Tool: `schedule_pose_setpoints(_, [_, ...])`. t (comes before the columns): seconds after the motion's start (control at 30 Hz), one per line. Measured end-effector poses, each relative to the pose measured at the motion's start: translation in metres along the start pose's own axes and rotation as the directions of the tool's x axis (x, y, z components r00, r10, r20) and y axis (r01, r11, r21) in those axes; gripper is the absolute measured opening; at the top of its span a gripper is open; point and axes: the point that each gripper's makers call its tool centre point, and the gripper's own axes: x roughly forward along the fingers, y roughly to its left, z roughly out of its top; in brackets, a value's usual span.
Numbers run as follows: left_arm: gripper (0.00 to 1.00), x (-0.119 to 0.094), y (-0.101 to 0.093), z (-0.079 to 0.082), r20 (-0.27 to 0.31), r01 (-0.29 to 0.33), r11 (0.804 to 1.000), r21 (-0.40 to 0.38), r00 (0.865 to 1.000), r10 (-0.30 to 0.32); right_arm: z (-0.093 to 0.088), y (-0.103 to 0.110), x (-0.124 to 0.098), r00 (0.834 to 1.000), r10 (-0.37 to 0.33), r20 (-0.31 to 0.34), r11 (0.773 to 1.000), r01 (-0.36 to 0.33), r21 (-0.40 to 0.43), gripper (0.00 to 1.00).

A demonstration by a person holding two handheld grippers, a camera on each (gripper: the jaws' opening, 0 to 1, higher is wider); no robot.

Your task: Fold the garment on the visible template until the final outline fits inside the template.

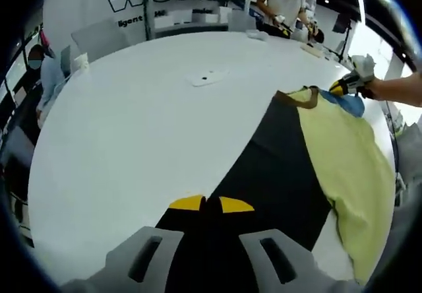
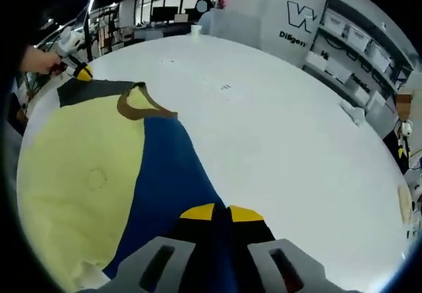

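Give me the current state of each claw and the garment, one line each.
left claw: shut on garment's black section
right claw: shut on garment's blue section
garment: spread flat on white table, yellow panel up, brown collar visible, not yet folded

We look low and close along each gripper from opposite ends, sharing the yellow, black and blue cloth garment (image 1: 343, 167) (image 2: 72, 167) on the white round table (image 1: 132, 134) (image 2: 290, 141).

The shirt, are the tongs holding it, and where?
Yes. The left tongs pinch the black part of the shirt at its edge. The right tongs pinch the blue part at its edge.
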Motion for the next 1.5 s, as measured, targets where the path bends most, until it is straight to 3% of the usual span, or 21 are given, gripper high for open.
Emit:
schedule_pose_setpoints(0.17, [0.24,0.008,-0.014,0.006,0.004,0.041,0.999,0.031,0.999,-0.041,0.001,0.0,0.001,1.0,0.013,-0.001,1.0,-0.013,-0.003,0.07])
schedule_pose_setpoints(0.27, [0.18,0.012,-0.014,-0.004,-0.053,0.033,0.998,0.054,0.998,-0.03,0.002,0.0,0.002,1.0,0.02,-0.002,1.0,-0.02,-0.002,0.07])
schedule_pose_setpoints(0.3, [0.16,0.012,-0.013,-0.001,-0.034,0.024,0.997,0.074,0.999,-0.021,0.002,0.0,0.002,1.0,0.025,-0.002,1.0,-0.025,-0.006,0.05])
schedule_pose_setpoints(0.43, [0.05,0.01,-0.012,-0.004,-0.054,0.022,0.995,0.102,0.998,-0.017,0.003,0.006,0.004,0.999,0.04,-0.002,0.999,-0.04,-0.015,0.0])
schedule_pose_setpoints(0.63, [0.04,0.008,-0.009,-0.006,-0.059,0.006,0.993,0.115,0.998,0.001,0.007,0.012,0.006,0.999,0.046,0.0,0.999,-0.046,-0.023,0.0])
schedule_pose_setpoints(0.93, [0.03,-0.014,0.018,-0.026,-0.057,-0.058,0.995,0.083,0.996,0.063,0.019,0.029,0.013,0.999,0.046,0.001,0.998,-0.046,-0.051,0.0])
schedule_pose_setpoints(1.23, [0.03,-0.029,0.028,-0.039,-0.045,-0.099,0.993,0.059,0.994,0.102,0.026,0.038,0.017,0.999,0.048,0.002,0.997,-0.048,-0.058,0.0])
schedule_pose_setpoints(1.37, [0.04,-0.028,0.027,-0.037,-0.041,-0.098,0.994,0.043,0.994,0.1,0.029,0.044,0.019,0.996,0.083,0.016,0.996,-0.083,-0.042,0.0])
schedule_pose_setpoints(1.43, [0.05,-0.027,0.023,-0.033,-0.035,-0.094,0.988,0.121,0.995,0.099,0.028,0.043,0.018,0.997,0.075,0.008,0.996,-0.074,-0.056,0.0])
schedule_pose_setpoints(1.5, [0.09,-0.025,0.023,-0.031,-0.032,-0.108,0.99,0.087,0.993,0.111,0.028,0.042,0.015,0.997,0.074,0.007,0.997,-0.074,-0.035,0.06])
